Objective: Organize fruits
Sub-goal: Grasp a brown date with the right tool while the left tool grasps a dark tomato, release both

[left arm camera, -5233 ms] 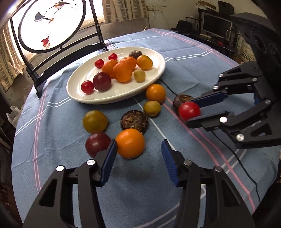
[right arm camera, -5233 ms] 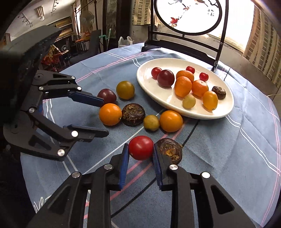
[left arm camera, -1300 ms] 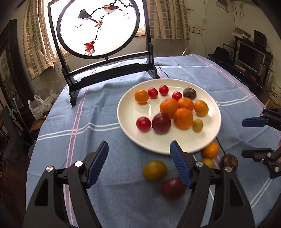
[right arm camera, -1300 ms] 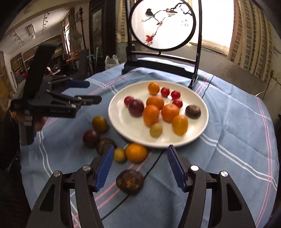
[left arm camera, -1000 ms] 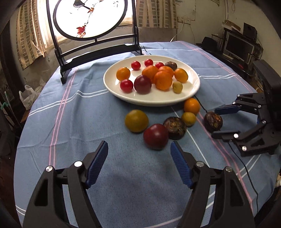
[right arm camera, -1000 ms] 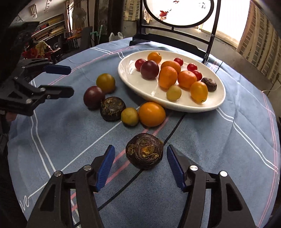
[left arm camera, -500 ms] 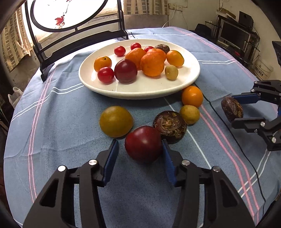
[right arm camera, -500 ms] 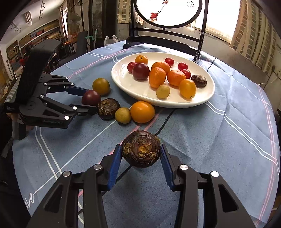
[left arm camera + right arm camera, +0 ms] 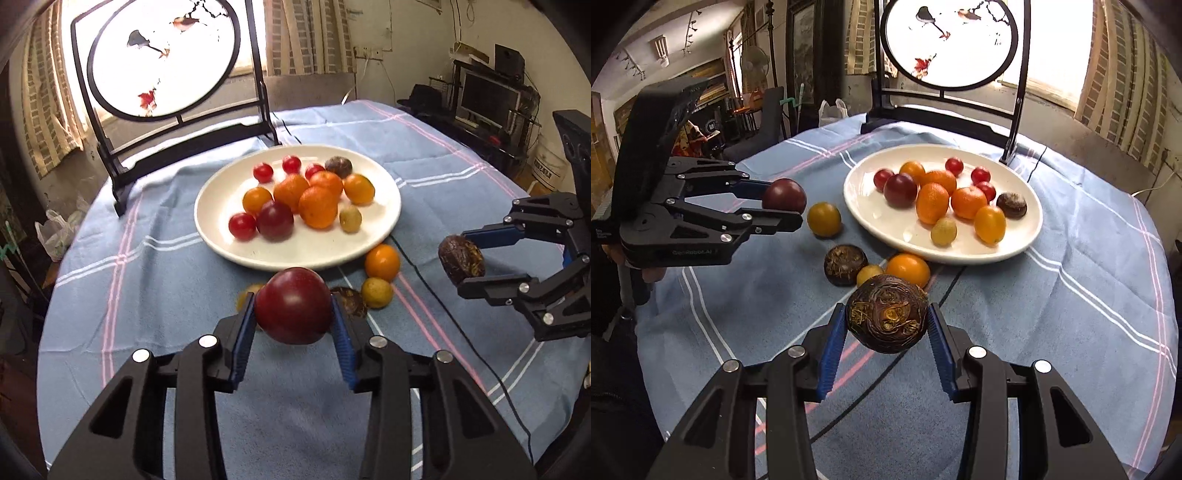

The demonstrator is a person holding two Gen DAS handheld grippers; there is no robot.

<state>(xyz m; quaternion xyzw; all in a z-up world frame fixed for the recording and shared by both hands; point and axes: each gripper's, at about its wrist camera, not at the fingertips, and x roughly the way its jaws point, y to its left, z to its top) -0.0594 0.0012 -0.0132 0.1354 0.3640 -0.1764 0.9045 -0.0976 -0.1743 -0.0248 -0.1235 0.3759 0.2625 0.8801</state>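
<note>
Dark red and glossy, a plum (image 9: pixel 293 305) sat pinched in the left tongs (image 9: pixel 294 325), whose jaws had just been closing on it, lifted clear of the blue-clothed table (image 9: pixel 155 280). The right tongs (image 9: pixel 886 326) clamped a wrinkled brown fruit (image 9: pixel 886 314) above the cloth. Beyond both, a white plate (image 9: pixel 1030 229) held oranges and small tomatoes, while four loose fruits lay on the cloth just beside its near rim.
</note>
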